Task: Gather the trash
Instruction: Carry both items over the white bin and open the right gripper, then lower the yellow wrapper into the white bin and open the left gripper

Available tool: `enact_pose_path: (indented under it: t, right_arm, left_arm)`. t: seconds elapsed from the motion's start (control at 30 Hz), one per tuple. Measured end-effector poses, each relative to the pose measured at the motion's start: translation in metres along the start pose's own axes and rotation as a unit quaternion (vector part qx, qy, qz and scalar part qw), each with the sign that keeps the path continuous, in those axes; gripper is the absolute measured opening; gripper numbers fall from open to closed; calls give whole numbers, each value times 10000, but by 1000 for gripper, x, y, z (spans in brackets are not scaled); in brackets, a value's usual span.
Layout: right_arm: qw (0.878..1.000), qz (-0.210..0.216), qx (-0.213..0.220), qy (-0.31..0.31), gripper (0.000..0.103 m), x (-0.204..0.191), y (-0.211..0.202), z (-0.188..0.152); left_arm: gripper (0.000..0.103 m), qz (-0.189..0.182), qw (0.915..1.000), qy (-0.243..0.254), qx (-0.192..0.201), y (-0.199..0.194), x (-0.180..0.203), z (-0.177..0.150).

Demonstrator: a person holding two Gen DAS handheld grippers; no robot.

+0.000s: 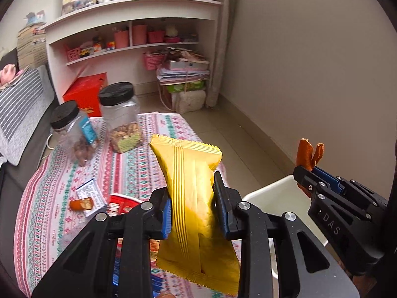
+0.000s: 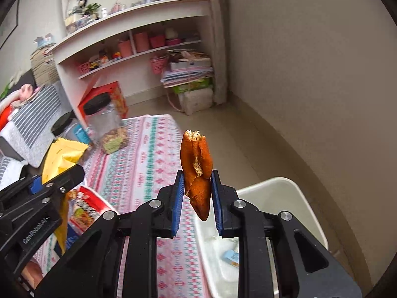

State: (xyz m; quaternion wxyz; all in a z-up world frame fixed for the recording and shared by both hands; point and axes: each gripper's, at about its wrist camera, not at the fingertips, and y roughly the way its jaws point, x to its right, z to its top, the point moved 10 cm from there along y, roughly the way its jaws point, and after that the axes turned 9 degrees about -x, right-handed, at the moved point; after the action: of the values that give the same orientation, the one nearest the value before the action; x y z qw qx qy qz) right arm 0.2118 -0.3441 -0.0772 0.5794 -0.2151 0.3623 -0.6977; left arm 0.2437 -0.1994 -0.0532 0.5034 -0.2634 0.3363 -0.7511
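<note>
My left gripper [image 1: 192,198] is shut on a yellow snack wrapper [image 1: 191,198], held upright above the patterned tablecloth [image 1: 139,164]. My right gripper [image 2: 197,191] is shut on an orange peel [image 2: 197,171], held above the edge of a white bin [image 2: 285,198]. The bin [image 1: 278,196] stands at the table's right side; a small blue-and-white scrap [image 2: 230,257] lies inside it. The right gripper and peel [image 1: 309,154] show at the right of the left wrist view. The left gripper with the wrapper [image 2: 62,154] shows at the left of the right wrist view.
Two black-lidded clear jars [image 1: 121,119] [image 1: 72,134] stand at the table's far side. A small white carton with an orange item [image 1: 86,200] and a red snack packet [image 2: 86,208] lie on the cloth. A red box [image 1: 86,92], shelves [image 1: 134,24] and a couch [image 1: 19,114] lie beyond.
</note>
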Motion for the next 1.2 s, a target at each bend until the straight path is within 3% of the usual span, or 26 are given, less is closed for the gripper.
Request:
enact_pose_path:
  t: [0.33,0.4,0.43,0.47,0.53,0.63,0.77,0.9,0.93,0.97,1.07,1.2]
  right_arm:
    - [9973,-438,-224,554,24,78,1,-16]
    - [9959,-537,-258,681,40,92,-1,-19]
    - [9945,-659,-225,779,57,101,-3,-20]
    - [9930,-773,-169,875,66,110,-6,-21]
    - [9908,-904,-103,1001,69,126,-12,-21]
    - [9844,-1163,34,1324,86,155,-21,-22]
    - [9753,-1311,71,1774,96,187,-29,-24]
    - [9672,-1326,66,2166,96,207,-32,-26]
    - [9656,-1354,71,2219,96,211,-33,-26]
    - [9641,-1398,83,2254,96,215,-35,-26]
    - [9617,-1489,96,2301,96,218,-35,-27]
    - [9603,-1712,166,2197,96,215,-34,-25]
  left_arm:
    - [29,-386,9983,426,-110,15,71,-6]
    - [29,-457,9976,505,-155,19,84,-7]
    - [29,-473,9971,573,-170,22,91,-9]
    - [29,-476,9967,636,-180,25,97,-10]
    - [29,-499,9959,722,-203,29,107,-13]
    - [29,-588,9950,756,-296,37,122,-17]
    - [31,-722,9925,872,-463,48,145,-24]
    - [32,-865,9891,1051,-557,56,168,-25]
    - [38,-957,9875,1103,-598,59,174,-26]
    - [51,-1019,9862,1134,-641,61,178,-27]
    - [76,-1255,9818,1176,-803,68,186,-30]
    - [80,-1240,9840,1043,-739,67,178,-27]
